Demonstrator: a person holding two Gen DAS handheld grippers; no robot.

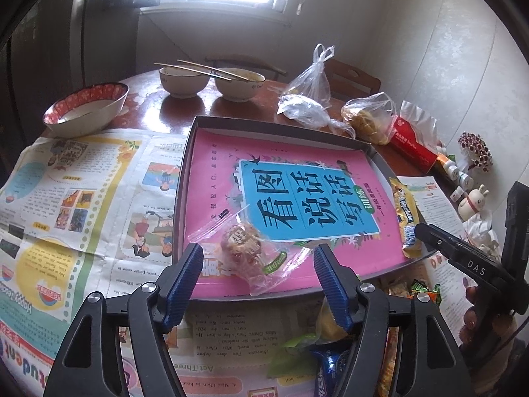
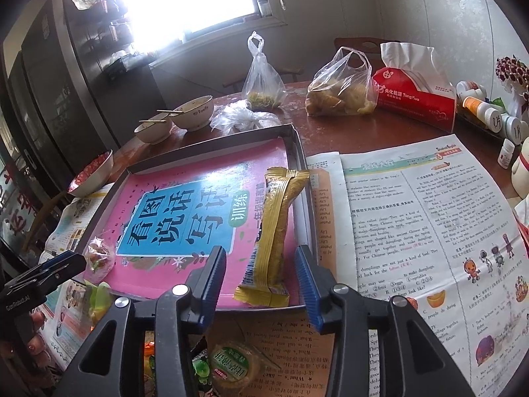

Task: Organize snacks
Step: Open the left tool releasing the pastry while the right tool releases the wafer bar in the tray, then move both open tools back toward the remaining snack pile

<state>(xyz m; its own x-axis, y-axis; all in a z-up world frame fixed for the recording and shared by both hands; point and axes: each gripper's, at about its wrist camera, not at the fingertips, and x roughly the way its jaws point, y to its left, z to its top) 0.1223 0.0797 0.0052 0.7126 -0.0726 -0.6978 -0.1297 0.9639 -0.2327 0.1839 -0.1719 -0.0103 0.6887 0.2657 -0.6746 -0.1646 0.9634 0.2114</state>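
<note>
Left claw [image 1: 258, 258]: jaws spread, nothing gripped; the clear-wrapped snack [image 1: 246, 243] lies between the fingertips on the pink book [image 1: 215, 178] inside the grey tray [image 1: 185, 162]; right claw [image 2: 261, 264]: jaws released around the near end of the gold snack bar [image 2: 272, 228], at 3 o'clock in the tray; only the right view shows the round green-labelled snack [image 2: 229, 365] on the bench newspaper [image 2: 413, 218] at 6 o'clock; only the left view shows the blue packet [image 1: 325, 372].

left claw [image 1: 258, 258] | right claw [image 2: 261, 261] | black frames | ribbed blue pads | silver screws
</note>
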